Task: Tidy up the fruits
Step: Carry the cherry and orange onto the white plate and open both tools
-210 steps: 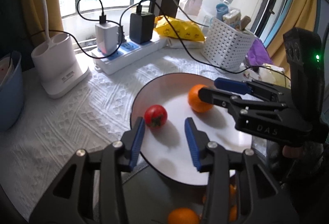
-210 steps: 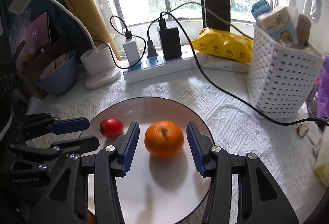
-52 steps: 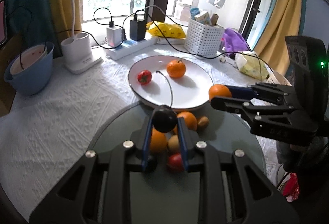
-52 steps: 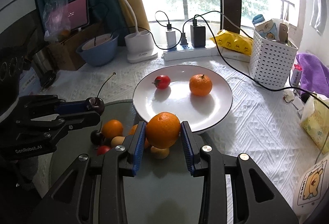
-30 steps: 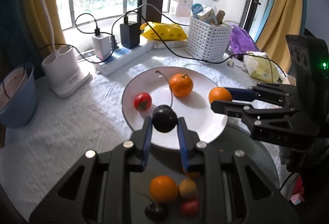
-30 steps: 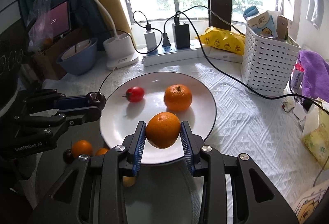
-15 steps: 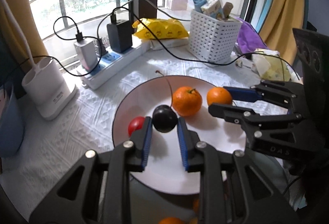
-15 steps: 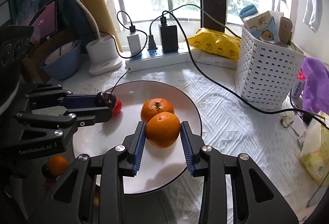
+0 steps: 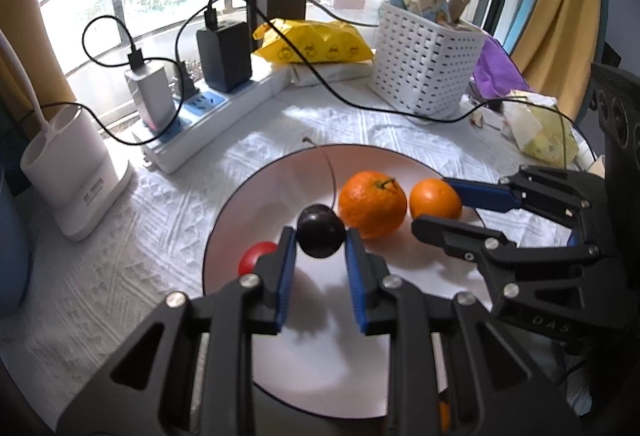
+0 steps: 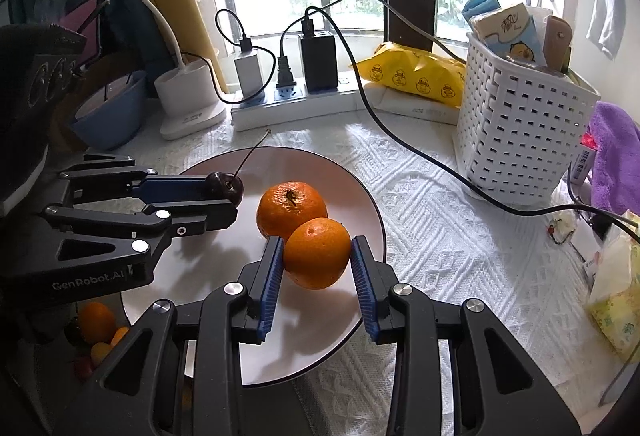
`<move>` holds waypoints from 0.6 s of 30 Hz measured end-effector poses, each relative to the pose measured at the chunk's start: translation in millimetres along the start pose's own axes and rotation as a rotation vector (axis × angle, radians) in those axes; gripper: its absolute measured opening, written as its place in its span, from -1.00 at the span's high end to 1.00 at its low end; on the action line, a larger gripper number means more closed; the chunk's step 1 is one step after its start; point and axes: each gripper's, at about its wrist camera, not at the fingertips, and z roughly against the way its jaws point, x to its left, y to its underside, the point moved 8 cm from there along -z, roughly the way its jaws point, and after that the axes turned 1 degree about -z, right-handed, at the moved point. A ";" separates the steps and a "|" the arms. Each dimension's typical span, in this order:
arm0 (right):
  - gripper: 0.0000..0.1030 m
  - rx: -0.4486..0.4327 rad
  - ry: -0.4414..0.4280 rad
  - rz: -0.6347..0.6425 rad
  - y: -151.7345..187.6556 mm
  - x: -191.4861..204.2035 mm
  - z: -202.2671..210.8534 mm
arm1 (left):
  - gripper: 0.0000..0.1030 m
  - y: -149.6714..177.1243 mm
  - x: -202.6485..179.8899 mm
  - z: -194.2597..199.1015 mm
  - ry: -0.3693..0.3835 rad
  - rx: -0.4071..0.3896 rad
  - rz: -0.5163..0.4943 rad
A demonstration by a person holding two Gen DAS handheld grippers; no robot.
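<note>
**Cherry and tangerine held over the white plate**

In the left wrist view, the left gripper [image 9: 320, 248] sits at the lower centre of the frame, its blue pads pinched narrowly on a dark cherry [image 9: 320, 230] whose thin stem curves up toward the top of the picture. The cherry is above the white plate [image 9: 320, 376], which fills the middle and lower part of the frame. Just left of the left pad, a small red tomato [image 9: 256, 256] lies on the plate, half hidden behind the finger. Right of the cherry, a large tangerine with a stem [image 9: 373, 204] rests on the plate.

In the right wrist view, the right gripper [image 10: 318, 268] occupies the lower centre, its jaws clamped on a second, smoother tangerine [image 10: 317, 252]. That fruit is just in front of the resting one and appears to touch it; whether it meets the plate surface cannot be told.

At the lower left edge of the right wrist view, more small fruits [image 10: 96, 324] lie beyond the plate rim on a dark surface.

A white basket [image 10: 520, 140] stands at the right of the frame, a power strip [image 10: 296, 108] along the top centre, all on a white textured cloth [image 10: 440, 236].
</note>
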 end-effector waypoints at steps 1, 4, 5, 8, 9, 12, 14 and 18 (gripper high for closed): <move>0.29 -0.001 0.003 -0.003 -0.5 -0.4 0.1 | 0.49 -0.5 0.7 -0.1 -0.001 0.001 0.003; 0.29 -0.001 0.013 -0.011 -2.1 -0.9 2.3 | 0.48 -2.1 2.0 2.1 -0.009 -0.002 0.001; 0.29 -0.002 0.020 -0.010 -2.8 -0.9 3.1 | 0.46 -2.9 2.5 4.5 -0.008 -0.008 0.004; 0.29 -0.003 0.031 -0.010 -3.5 -0.5 6.1 | 0.39 -4.1 4.7 10.1 -0.006 -0.017 0.018; 0.29 -0.002 0.034 -0.011 -3.5 -0.3 7.6 | 0.39 -4.1 5.7 12.2 -0.006 -0.019 0.023; 0.29 -0.005 0.034 -0.017 -4.0 2.1 13.7 | 0.37 -4.5 6.5 21.9 -0.005 -0.037 0.035; 0.29 -0.009 0.036 -0.015 -3.6 4.4 17.8 | 0.31 -4.8 6.1 29.5 -0.005 -0.050 0.037; 0.29 -0.017 0.041 -0.012 -2.7 11.1 28.0 | 0.09 -3.3 7.2 45.5 0.012 -0.078 0.058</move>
